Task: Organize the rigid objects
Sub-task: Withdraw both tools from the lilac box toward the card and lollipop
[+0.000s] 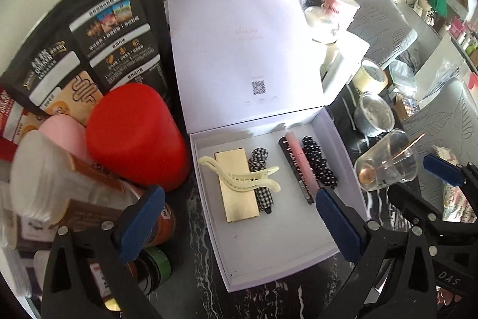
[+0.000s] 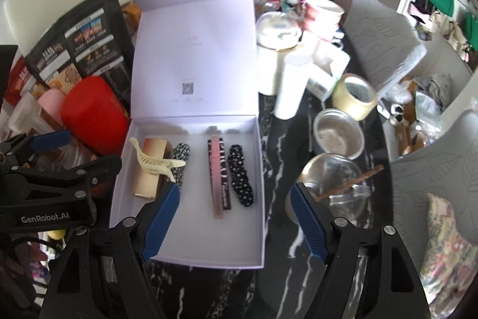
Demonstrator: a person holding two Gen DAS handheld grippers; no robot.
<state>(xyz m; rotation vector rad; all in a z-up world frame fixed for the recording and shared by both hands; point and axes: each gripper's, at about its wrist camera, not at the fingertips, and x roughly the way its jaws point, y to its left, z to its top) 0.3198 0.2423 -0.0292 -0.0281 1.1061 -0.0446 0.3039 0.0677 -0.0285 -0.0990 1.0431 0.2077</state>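
From my left wrist camera, the left gripper (image 1: pixel 239 216) hangs with its 2 blue-padded fingers spread wide and nothing between them, over the near half of the open pale lilac cardboard box (image 1: pixel 334 251), whose lid stands up at 12 o'clock. Inside the box, a cream plastic claw clip (image 1: pixel 239 174) lies across a flat gold rectangular case (image 1: pixel 239 207) and a black-and-white gingham hair clip (image 1: pixel 263 187). Toward 1 o'clock sit a pink tube (image 1: pixel 300 163) on a black printed carton (image 1: pixel 294 169), with a black white-dotted scrunchie (image 1: pixel 319 165) touching their right side. A red cylindrical canister (image 1: pixel 134 136) stands just outside the box at 10 o'clock, and a clear glass mug holding a copper spoon (image 1: pixel 385 163) at 3 o'clock, beside the right gripper (image 1: pixel 439 166). From my right wrist camera, the right gripper (image 2: pixel 236 220) is also spread wide and empty, its left pad over the box floor and its right pad over the black marbled tabletop (image 2: pixel 277 199). The box (image 2: pixel 263 169) fills 11 o'clock, with clip (image 2: pixel 155 163), gold case (image 2: pixel 149 181), pink tube (image 2: pixel 216 181) and dotted scrunchie (image 2: pixel 240 175) inside. The glass mug (image 2: pixel 337 181) is at 2 o'clock, and a roll of clear tape (image 2: pixel 354 96) farther back.
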